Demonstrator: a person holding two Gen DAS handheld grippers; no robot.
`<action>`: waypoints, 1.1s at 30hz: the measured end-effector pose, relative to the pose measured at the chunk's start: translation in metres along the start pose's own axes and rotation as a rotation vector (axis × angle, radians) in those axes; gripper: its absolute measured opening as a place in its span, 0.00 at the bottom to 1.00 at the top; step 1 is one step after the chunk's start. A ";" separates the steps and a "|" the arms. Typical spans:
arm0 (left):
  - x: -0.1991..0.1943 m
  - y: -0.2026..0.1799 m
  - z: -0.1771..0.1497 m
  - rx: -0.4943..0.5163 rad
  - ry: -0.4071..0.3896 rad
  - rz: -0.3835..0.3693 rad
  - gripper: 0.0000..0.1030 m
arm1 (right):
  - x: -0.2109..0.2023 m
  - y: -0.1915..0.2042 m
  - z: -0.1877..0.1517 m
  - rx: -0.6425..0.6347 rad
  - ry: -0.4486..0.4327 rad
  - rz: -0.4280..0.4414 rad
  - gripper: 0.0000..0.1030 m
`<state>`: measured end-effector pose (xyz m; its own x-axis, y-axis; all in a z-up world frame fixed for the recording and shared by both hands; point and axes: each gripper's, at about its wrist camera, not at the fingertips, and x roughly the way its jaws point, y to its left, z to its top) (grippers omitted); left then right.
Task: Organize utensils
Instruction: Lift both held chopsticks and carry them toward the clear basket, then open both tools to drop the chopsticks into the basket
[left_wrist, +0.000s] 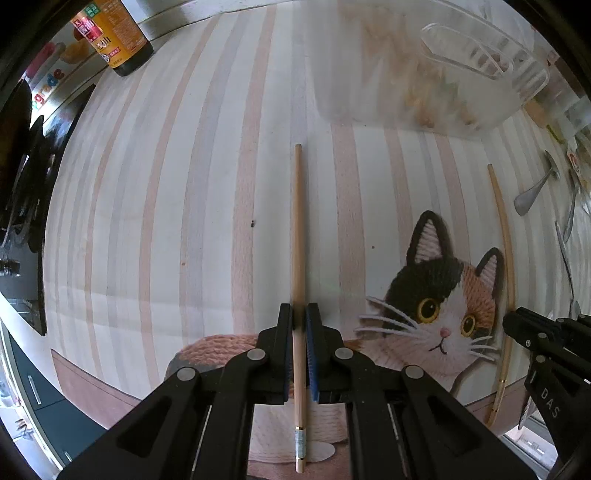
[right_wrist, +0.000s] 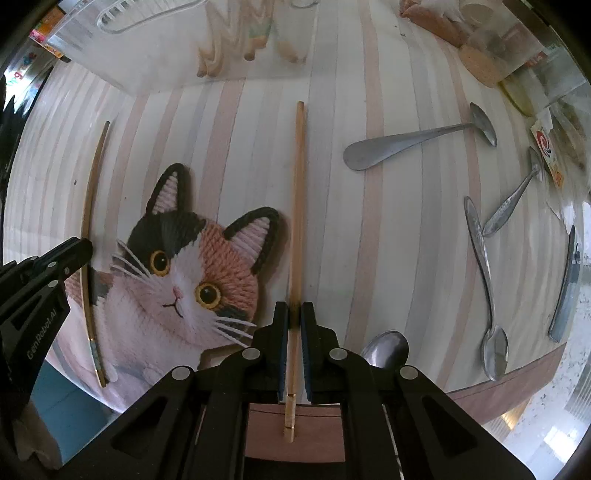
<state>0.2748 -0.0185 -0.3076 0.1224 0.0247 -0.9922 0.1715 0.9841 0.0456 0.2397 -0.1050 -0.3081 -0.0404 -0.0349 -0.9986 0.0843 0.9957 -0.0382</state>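
While spoons (right_wrist: 417, 142) lie scattered nearby, a clear bin (left_wrist: 424, 70) stands ahead.

You see: pale wooden chopstick (left_wrist: 297, 258), tan, with a gold-and-silver banded end; second wooden chopstick (right_wrist: 296, 221), same tan, gold bands. Striped table mat (left_wrist: 166, 221): white ground, pink and grey stripes, printed with a calico cat (right_wrist: 184, 280) in black, orange and white, yellow eyes. Steel spoons (right_wrist: 417, 142): dull grey. Black plastic gripper (left_wrist: 299, 325) with blue pads. Dark glass bottle (left_wrist: 118, 37): orange and red label.
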 end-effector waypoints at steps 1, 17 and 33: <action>0.000 0.000 0.000 -0.003 0.000 -0.002 0.05 | 0.000 -0.002 0.000 0.001 0.000 0.001 0.08; -0.040 0.031 -0.023 -0.039 -0.070 -0.008 0.04 | -0.014 -0.043 -0.005 0.050 -0.057 0.079 0.07; -0.187 0.025 0.006 -0.029 -0.344 -0.078 0.04 | -0.143 -0.063 0.000 0.036 -0.305 0.215 0.07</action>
<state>0.2622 0.0005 -0.1202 0.4331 -0.1069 -0.8950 0.1667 0.9853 -0.0371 0.2400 -0.1623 -0.1632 0.2802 0.1451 -0.9489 0.0942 0.9796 0.1776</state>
